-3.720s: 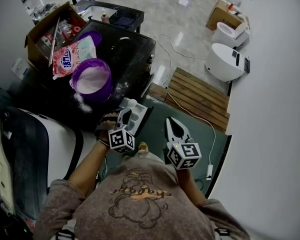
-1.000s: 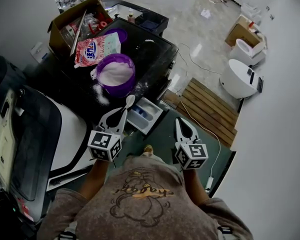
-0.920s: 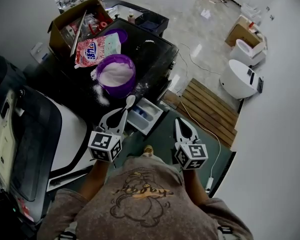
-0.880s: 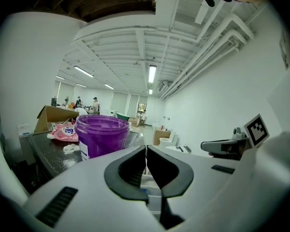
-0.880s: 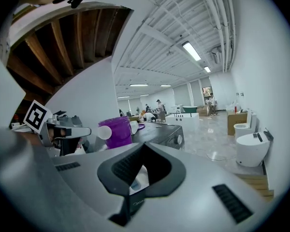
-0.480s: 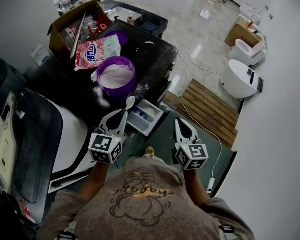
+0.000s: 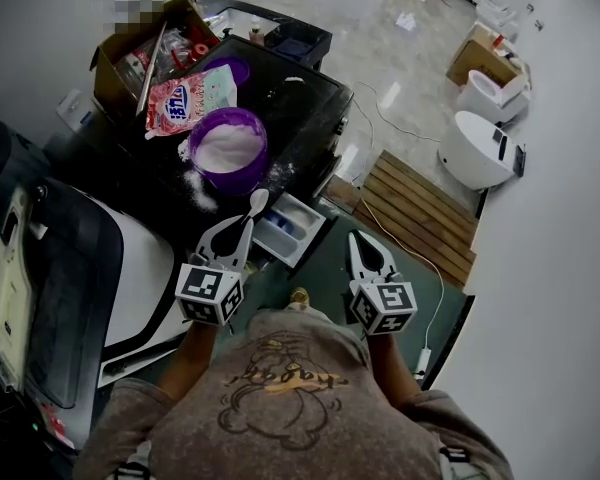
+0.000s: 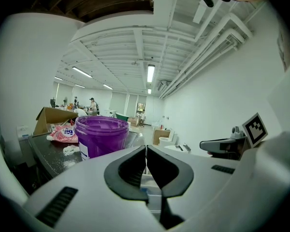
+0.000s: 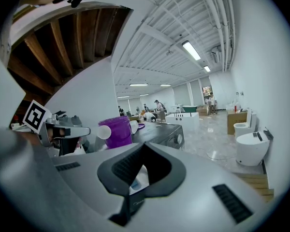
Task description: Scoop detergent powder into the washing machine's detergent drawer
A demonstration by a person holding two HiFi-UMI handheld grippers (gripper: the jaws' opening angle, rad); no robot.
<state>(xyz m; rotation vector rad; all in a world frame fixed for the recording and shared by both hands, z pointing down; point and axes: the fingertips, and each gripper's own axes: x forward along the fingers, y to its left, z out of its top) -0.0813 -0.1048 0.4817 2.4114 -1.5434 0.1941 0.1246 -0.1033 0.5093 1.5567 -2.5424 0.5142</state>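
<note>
A purple tub (image 7: 227, 150) of white powder stands on the black washing machine top (image 7: 290, 98), beside a pink detergent bag (image 7: 185, 96). The white detergent drawer (image 7: 291, 230) is pulled out at the machine's front. My left gripper (image 7: 247, 224) is shut on a white spoon (image 7: 259, 204) just left of the drawer; whether the bowl holds powder I cannot tell. In the left gripper view the tub (image 8: 101, 135) rises beyond the closed left gripper (image 8: 146, 149). My right gripper (image 7: 358, 243) hangs shut and empty to the drawer's right. The right gripper view shows the spoon bowl (image 9: 104, 132) before the tub (image 9: 117, 131).
Spilled powder (image 7: 202, 193) lies on the machine top near the tub. A cardboard box (image 7: 130, 48) of items sits behind the bag. A wooden pallet (image 7: 410, 203), white toilets (image 7: 475, 148) and a floor cable (image 7: 400, 248) are to the right. Another appliance (image 7: 50, 258) stands at the left.
Since 3.7 s ago my left gripper has lifted the spoon off the drawer and drawn it back left. Over the last second both grippers have hardly moved.
</note>
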